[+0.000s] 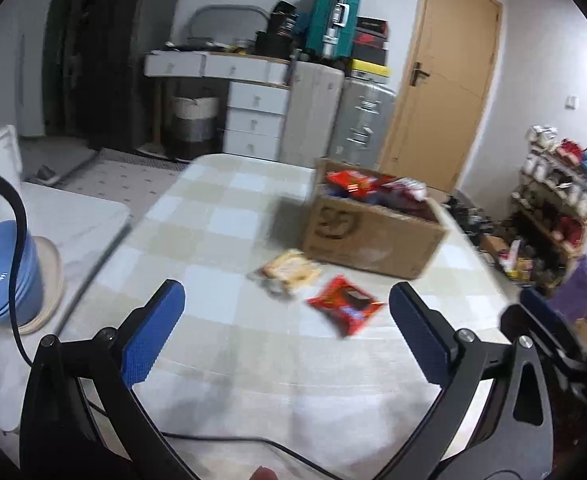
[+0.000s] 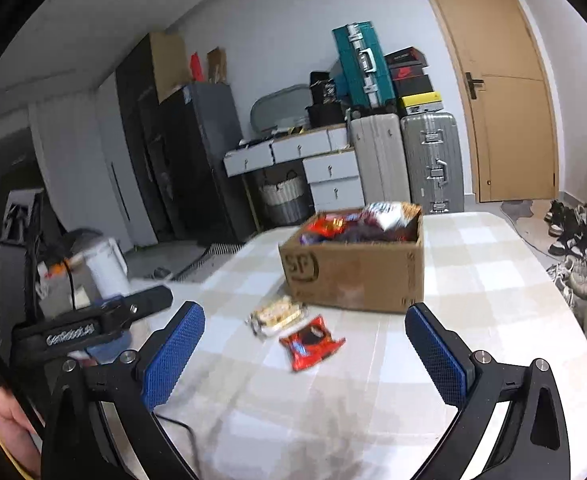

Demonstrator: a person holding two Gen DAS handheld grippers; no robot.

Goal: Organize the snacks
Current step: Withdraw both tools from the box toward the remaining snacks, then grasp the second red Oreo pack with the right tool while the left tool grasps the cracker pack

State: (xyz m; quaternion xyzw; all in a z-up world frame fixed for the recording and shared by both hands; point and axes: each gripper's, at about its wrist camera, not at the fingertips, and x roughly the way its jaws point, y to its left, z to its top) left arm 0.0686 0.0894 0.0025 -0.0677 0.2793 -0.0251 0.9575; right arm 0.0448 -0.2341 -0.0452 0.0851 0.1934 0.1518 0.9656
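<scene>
Both my left tongs [image 1: 285, 336] and right tongs [image 2: 305, 354] are wide apart and empty above the table [image 2: 493, 280], where a red snack packet [image 2: 311, 343] and a pale packet [image 2: 275, 315] lie just before the full cardboard box [image 2: 353, 276] near the far edge.

1. The room around me is evenly and softly lit, fairly bright, with no glare; where the light comes from I cannot tell.
2. Both my views are smeared by motion blur: the cardboard box [image 1: 373, 236] and the red snack packet [image 1: 345, 306] look streaky.
3. My blue pads [image 2: 173, 360] up close stay sharper, their texture readable.
4. A soft shadow falls left of the box on the checked tablecloth [image 1: 221, 216].
5. Fisheye bending curves the door [image 2: 505, 84], and black vignette fills every corner.
</scene>
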